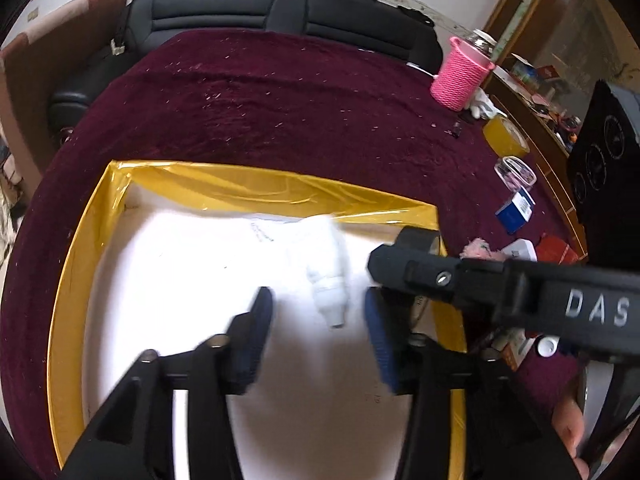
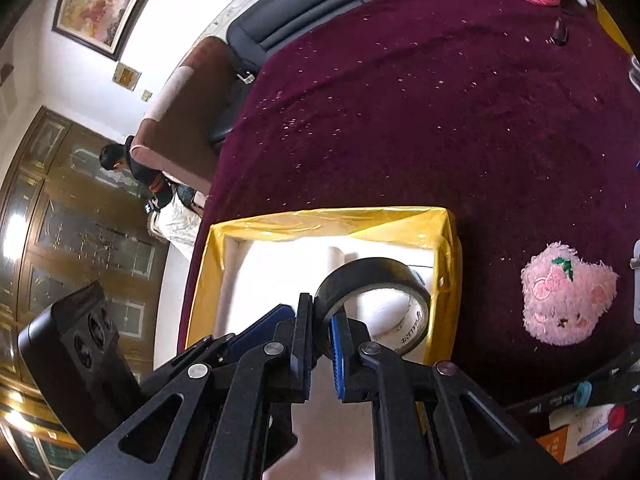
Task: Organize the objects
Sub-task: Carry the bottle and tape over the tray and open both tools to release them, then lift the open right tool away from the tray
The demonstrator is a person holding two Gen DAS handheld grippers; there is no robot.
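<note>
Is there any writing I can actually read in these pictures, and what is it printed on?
"DAS": white letters on the right gripper's black body.
Print inside the black tape roll's core: too blurred to read.
Print on the blue box and the orange-and-white box: too small to read.

So you've got the box [image 1: 280,190] sitting on the cloth-covered worktop [image 1: 280,100], close to the near edge, with the sofa [image 1: 248,4] running along behind the far side. Inside the box there's a small bottle [image 1: 330,284] lying on the floor of it, toward the right wall. Your left claw [image 1: 318,320] hangs over the box interior with the bottle just ahead of it, and your right claw [image 2: 320,344] is over the box's right side with the tape roll [image 2: 372,300] pinched by its rim. Right of the box, on the cloth, lies the plush pouch [image 2: 568,300]. Further back along the right edge you have a tape roll [image 1: 505,136], then the knitted cup holder [image 1: 460,74] near the far corner.
</note>
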